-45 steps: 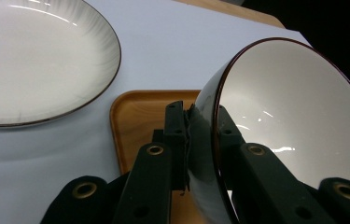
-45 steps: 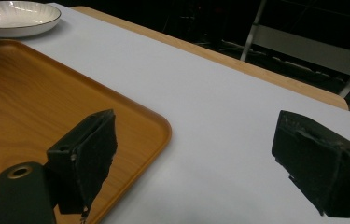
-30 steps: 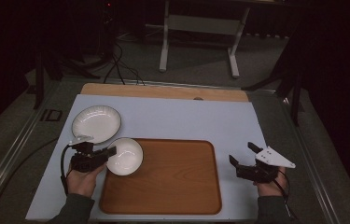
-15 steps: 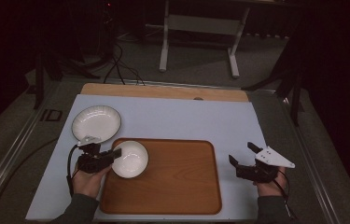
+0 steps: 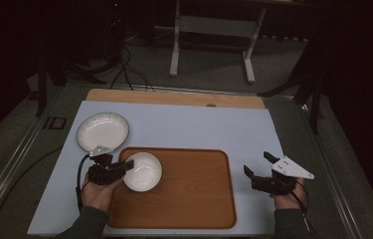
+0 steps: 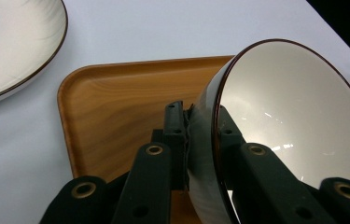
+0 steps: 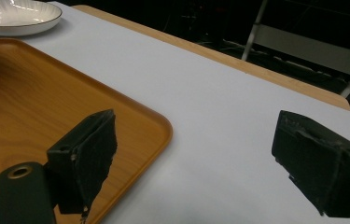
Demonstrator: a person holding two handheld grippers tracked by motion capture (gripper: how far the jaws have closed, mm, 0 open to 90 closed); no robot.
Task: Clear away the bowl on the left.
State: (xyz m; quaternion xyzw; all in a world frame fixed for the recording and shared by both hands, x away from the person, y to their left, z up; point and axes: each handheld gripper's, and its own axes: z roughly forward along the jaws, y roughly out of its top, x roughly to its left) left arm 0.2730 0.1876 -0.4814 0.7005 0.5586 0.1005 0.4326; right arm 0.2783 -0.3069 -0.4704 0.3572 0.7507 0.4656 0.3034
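High view: left gripper [image 5: 127, 166] at the near-left corner of the wooden tray [image 5: 194, 199], jaws pinching the rim of a white bowl [image 5: 143, 171] with a dark edge. Bowl over the tray's left part, whether resting or lifted impossible to tell. White plate [image 5: 102, 131] on the pale table cover [image 5: 199, 127], just beyond the tray's far-left corner, apart from the bowl. Right gripper [image 5: 256, 167] off the tray's right side, over the cover, jaws spread wide with nothing between them. Left gripper view: bowl [image 6: 284, 121] tilted, wall clamped between the two black jaws, one inside the rim, one outside. Right gripper view: tray corner [image 7: 116, 126] beside the left jaw, plate [image 7: 16, 16] far off.
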